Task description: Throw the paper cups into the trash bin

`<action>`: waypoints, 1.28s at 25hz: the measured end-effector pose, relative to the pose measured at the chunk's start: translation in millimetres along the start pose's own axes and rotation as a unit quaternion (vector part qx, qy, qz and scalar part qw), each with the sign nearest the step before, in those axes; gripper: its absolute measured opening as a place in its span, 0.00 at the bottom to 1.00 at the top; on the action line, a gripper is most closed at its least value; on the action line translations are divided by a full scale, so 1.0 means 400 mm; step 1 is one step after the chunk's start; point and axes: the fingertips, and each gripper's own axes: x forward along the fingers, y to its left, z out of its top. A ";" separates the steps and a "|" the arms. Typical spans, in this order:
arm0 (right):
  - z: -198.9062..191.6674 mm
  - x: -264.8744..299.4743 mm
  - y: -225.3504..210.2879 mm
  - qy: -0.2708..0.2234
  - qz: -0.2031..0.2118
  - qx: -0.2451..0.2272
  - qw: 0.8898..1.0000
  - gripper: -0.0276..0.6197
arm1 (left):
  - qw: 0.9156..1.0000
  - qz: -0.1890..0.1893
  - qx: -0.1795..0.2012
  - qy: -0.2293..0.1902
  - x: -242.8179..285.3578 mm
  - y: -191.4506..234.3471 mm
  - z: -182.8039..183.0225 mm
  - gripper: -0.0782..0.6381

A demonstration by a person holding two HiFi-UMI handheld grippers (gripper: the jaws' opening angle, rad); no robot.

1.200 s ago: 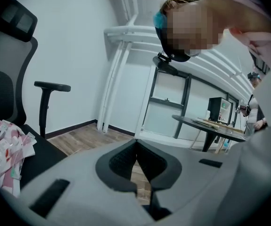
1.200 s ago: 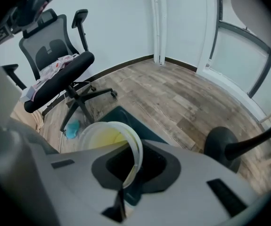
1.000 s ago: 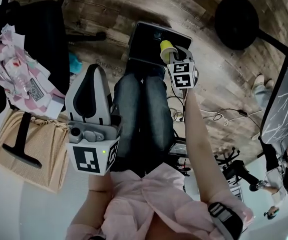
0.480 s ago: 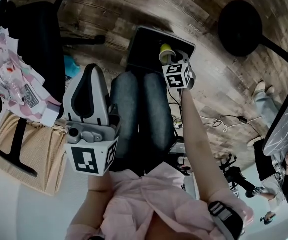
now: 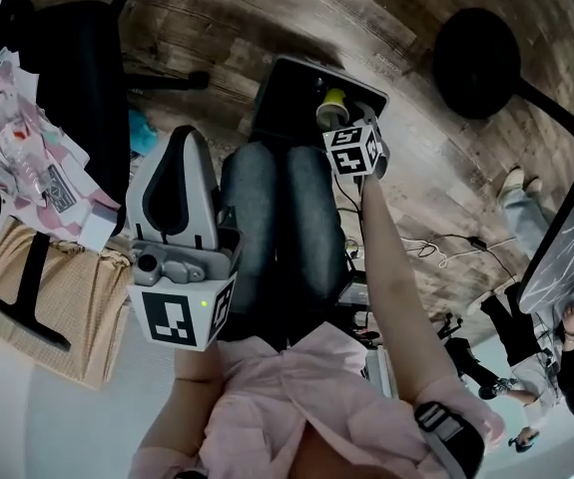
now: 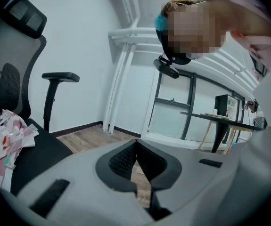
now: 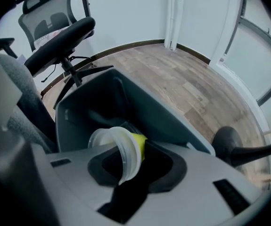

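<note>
1. Our right gripper (image 7: 134, 166) has its jaws pinching the yellow paper cup (image 7: 120, 150) just above the open trash bin (image 7: 175, 122).
2. Our left gripper (image 6: 136, 149) has its jaws pressed together, holding nothing.

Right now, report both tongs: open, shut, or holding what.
Left tongs: shut, nothing between them.
Right tongs: shut on the paper cup, over the trash bin.
</note>
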 end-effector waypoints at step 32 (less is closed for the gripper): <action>0.231 -0.482 -0.077 -0.130 -0.031 0.136 0.982 0.09 | 1.000 -0.009 -0.019 0.020 -0.100 -0.072 0.296 0.13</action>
